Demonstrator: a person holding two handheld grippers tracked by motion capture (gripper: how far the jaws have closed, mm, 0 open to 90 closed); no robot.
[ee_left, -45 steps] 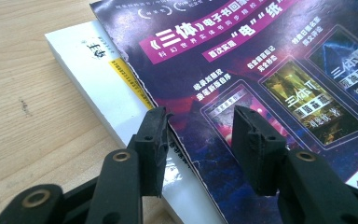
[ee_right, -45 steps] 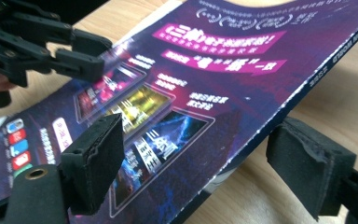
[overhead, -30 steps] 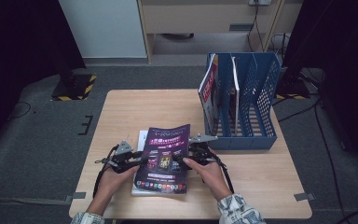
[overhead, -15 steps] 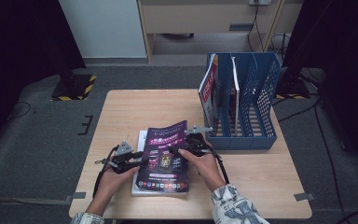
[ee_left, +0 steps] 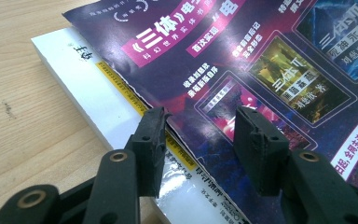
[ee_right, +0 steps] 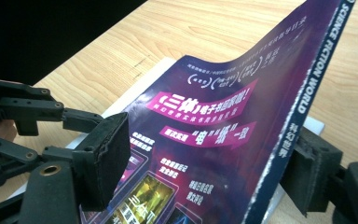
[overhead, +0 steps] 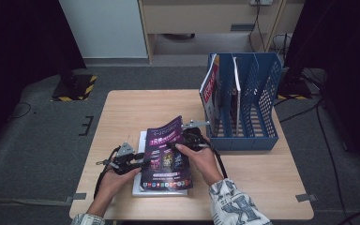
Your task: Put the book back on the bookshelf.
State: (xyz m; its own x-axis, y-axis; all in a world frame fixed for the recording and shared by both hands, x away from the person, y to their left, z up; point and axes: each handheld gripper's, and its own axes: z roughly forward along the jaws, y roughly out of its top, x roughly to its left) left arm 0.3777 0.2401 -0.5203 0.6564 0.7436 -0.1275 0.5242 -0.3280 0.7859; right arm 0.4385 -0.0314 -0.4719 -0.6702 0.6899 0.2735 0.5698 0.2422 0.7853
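Up top, glossy purple magazine [overhead: 167, 152] bends over a flat white book [ee_left: 98, 98].

Your right gripper [overhead: 187, 140] rises, its jaws closing in around the purple magazine [overhead: 166, 154], whose spine edge now lifts off the white book [overhead: 140, 140] beneath.

Both grippers [overhead: 143, 161] [overhead: 180, 143] lift purple magazine [overhead: 166, 152].

Purple magazine [overhead: 168, 152] with pink banners, white book [ee_left: 88, 88] beneath, blue rack [overhead: 251, 103].
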